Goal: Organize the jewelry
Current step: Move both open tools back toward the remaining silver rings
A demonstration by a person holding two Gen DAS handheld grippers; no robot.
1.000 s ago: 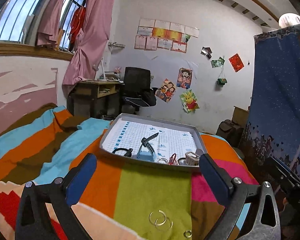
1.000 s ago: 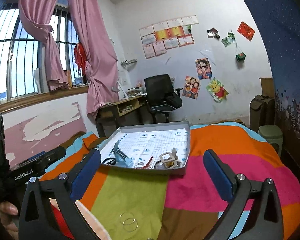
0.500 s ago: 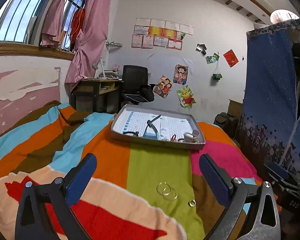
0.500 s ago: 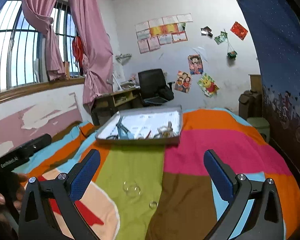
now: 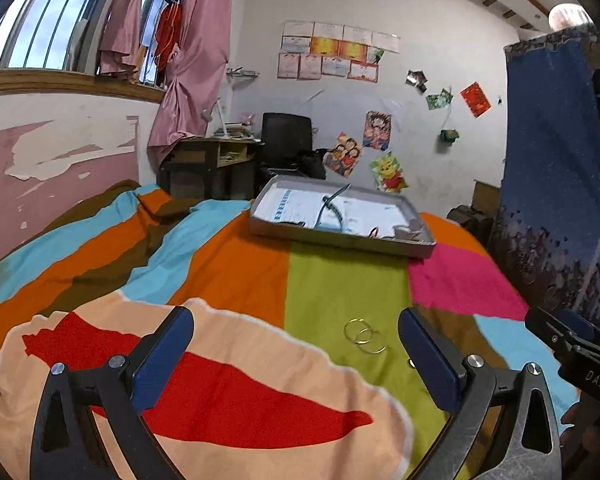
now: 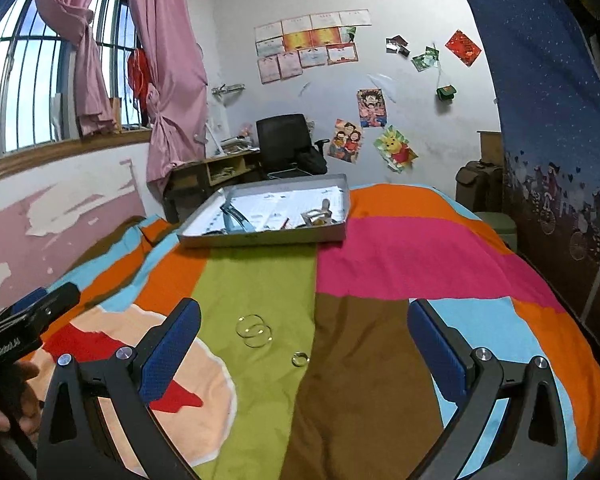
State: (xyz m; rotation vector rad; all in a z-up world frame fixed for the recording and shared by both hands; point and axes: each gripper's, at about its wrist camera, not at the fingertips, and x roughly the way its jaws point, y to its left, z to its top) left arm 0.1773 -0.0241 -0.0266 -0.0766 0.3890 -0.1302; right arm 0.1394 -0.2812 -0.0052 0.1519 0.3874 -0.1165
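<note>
Through the left wrist camera I saw my left gripper (image 5: 294,354) with its blue pads spread wide and nothing between them, hovering above the striped bedspread (image 5: 236,276). Two thin gold hoops (image 5: 365,336) lay overlapping on the green stripe, just inside the right-hand pad, and a small ring (image 5: 411,363) peeked out right at that pad's edge, mostly hidden. Farther back on the bed sat the grey tray (image 5: 340,238), lined with gridded paper and holding a dark curved piece and some small items I could not make out. My right gripper's body showed at the frame's right edge. Through the right wrist camera my right gripper (image 6: 304,354) was likewise spread wide and empty above the bedspread (image 6: 404,264). The gold hoops (image 6: 254,330) rested on the green stripe between the pads, nearer the left one, and the small ring (image 6: 300,359) lay close beside them where green met brown. The tray (image 6: 268,236) sat well beyond, across the orange, green and pink stripes, with several small pieces inside. My left gripper and the hand (image 6: 4,412) holding it showed at the far left.
</note>
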